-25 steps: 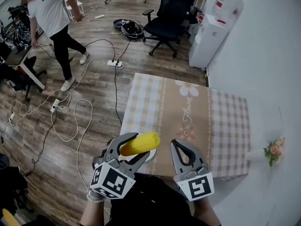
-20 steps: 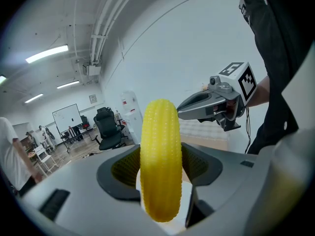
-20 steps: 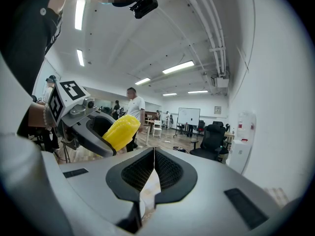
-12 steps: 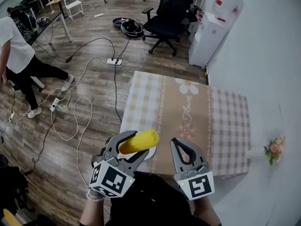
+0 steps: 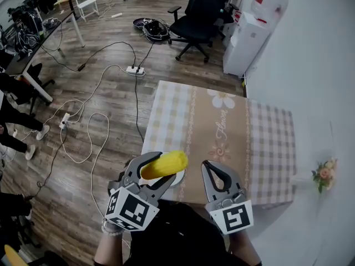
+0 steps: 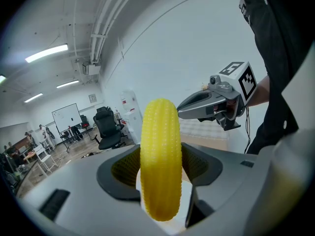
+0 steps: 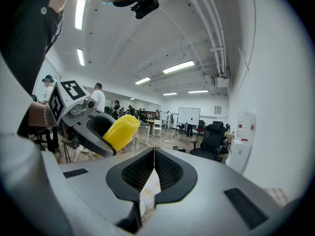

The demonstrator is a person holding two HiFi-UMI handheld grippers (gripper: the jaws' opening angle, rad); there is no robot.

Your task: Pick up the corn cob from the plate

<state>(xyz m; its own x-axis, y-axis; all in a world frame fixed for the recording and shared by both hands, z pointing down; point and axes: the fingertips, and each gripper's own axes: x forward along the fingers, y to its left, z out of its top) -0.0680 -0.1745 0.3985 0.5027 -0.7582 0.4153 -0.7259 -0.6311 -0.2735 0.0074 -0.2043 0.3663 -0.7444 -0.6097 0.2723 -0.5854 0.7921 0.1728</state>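
My left gripper (image 5: 164, 170) is shut on a yellow corn cob (image 5: 164, 164), which lies crosswise between the jaws and sticks out to the right. In the left gripper view the corn cob (image 6: 160, 156) stands upright between the two dark pads. It hangs just above a white plate (image 5: 179, 178) at the near left edge of the table (image 5: 222, 132); most of the plate is hidden. To the right of the cob, my right gripper (image 5: 213, 170) is shut and holds nothing; its pads (image 7: 167, 168) meet in the right gripper view. That view also shows the cob (image 7: 121, 131).
The table carries a checked cloth with a brown flowered runner. A black office chair (image 5: 198, 16) and a water dispenser (image 5: 253, 33) stand beyond it. Cables and a power strip (image 5: 135, 70) lie on the wood floor to the left. Small flowers (image 5: 323, 174) are at the right wall.
The person on the floor at the left has walked away toward the left edge. Both grippers and the held corn cob have stayed almost still.
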